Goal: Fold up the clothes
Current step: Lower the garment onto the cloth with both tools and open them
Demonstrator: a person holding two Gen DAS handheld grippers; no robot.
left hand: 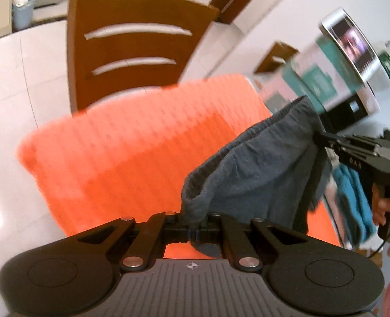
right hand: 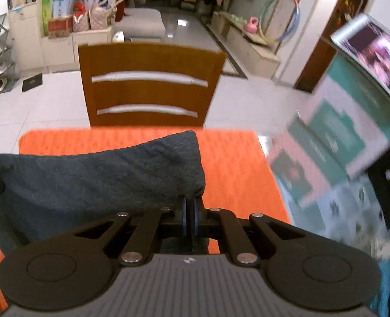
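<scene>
From the left wrist, the left gripper (left hand: pixel 191 231) is pinching a bunched hem of one dark grey garment (left hand: pixel 258 174), its jaws pressed together on the cloth. The garment is hanging in the air above one orange mat (left hand: pixel 131 153) that is lying on the white table (left hand: pixel 7 111). Its far edge is running up to the right gripper (left hand: pixel 320 136), which is clamping the other end; a hand (left hand: pixel 387 206) is gripping that tool's handle. Small pale letters are showing on the right gripper's body, too blurred to read for certain. One wooden chair (left hand: pixel 131 50) with two slots in its back is standing beyond the mat. At the right, one teal-and-white box (left hand: pixel 319 79) is carrying print too smeared to read, and one screen (left hand: pixel 353 47) is sitting by it. A blue cloth (left hand: pixel 353 198) is lying below the right gripper.

From the right wrist, the right gripper (right hand: pixel 191 211) is closed tight on a corner of the garment (right hand: pixel 89 177), which is stretching away to the left over the mat (right hand: pixel 234 163). The same chair (right hand: pixel 150 84) is facing the camera, two slots again. The box (right hand: pixel 334 145) and the screen (right hand: pixel 374 52) are blurring at the right; no writing is legible there.
</scene>
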